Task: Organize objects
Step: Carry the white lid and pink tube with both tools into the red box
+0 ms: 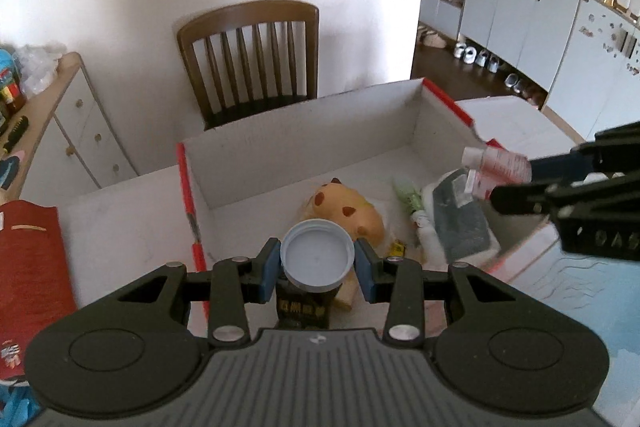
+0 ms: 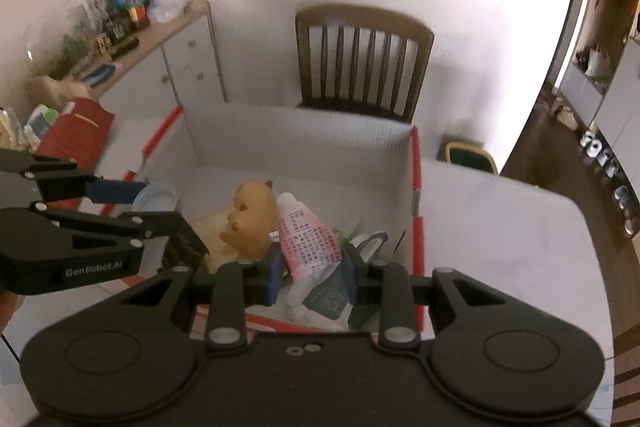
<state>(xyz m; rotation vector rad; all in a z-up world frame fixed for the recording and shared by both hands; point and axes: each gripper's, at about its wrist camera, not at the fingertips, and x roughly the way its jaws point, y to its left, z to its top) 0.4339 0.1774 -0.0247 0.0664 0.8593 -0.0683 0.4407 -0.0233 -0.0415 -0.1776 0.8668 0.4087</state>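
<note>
Your left tool clamps a dark jar by its pale-blue lid; your right tool pinches a pink tube. Both hang over the white box, where a plush toy and grey pouch crowd the floor.

A white-capped dark jar and a pink tube hang over the open box.

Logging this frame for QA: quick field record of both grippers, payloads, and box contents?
left gripper: shut on dark bottle with pale blue cap
right gripper: shut on pink tube
position: both over the box
box contents: yellow plush toy, green tube, grey pack
behind box: wooden chair
</note>
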